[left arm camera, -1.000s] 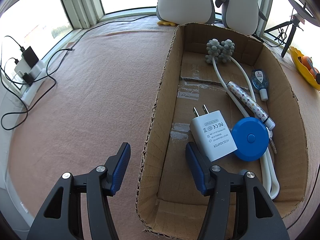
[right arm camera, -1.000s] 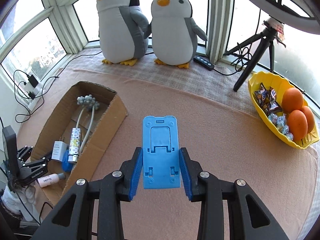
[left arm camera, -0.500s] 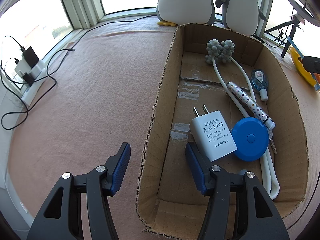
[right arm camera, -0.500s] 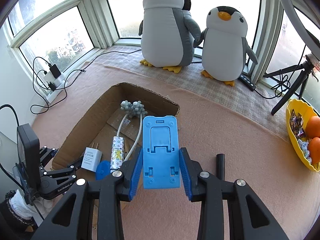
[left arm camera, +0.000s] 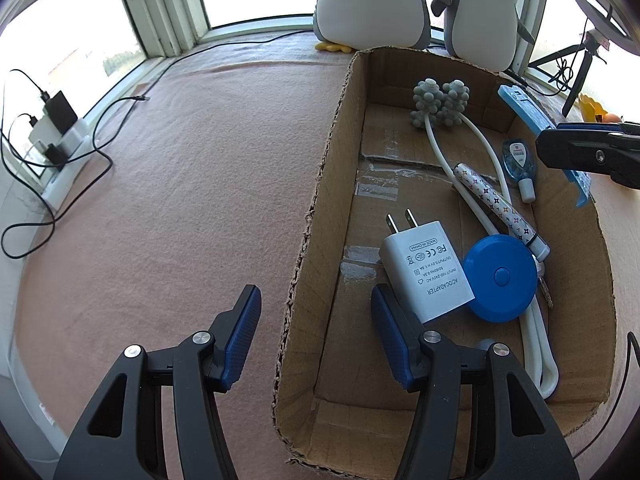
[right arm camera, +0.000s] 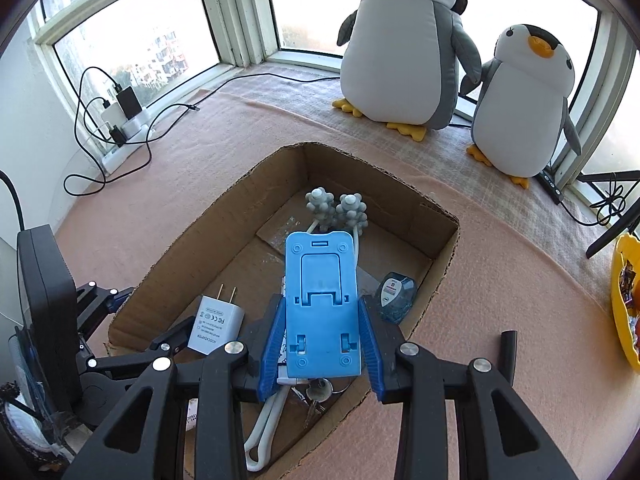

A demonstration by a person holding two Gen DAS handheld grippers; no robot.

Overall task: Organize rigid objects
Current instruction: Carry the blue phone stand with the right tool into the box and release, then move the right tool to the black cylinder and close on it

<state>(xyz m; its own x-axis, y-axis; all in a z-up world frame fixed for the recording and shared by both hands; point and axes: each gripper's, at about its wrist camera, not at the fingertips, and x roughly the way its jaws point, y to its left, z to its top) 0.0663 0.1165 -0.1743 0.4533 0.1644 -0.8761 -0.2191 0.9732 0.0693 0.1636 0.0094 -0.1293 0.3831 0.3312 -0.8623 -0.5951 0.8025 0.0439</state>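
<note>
**Blue stand held over the cardboard box**

The right hand-held gripper pinches a blue phone stand by its two long edges, the flat face toward the camera, held above the open cardboard box. The left wrist view shows the same stand edge-on — a thin blue slab over the box's far right wall with a black finger across it — which the right view cannot give.

The left hand-held gripper has its jaws spread and empty, straddling the box's near left wall: one blue pad outside over the pink table, the other inside, just beside the white AC adapter.

Inside the box, the left view lays out the adapter partly overlapping a round blue tape measure, a patterned tube, a small blue bottle by the right wall, and a white-handled massager with grey knobbed heads at the far end. From the right view the stand hides the tape measure and most of the tube.

Beyond the box stand two plush penguins; chargers and cables sit by the left window, and only the right view catches the yellow bowl at the table's right edge
</note>
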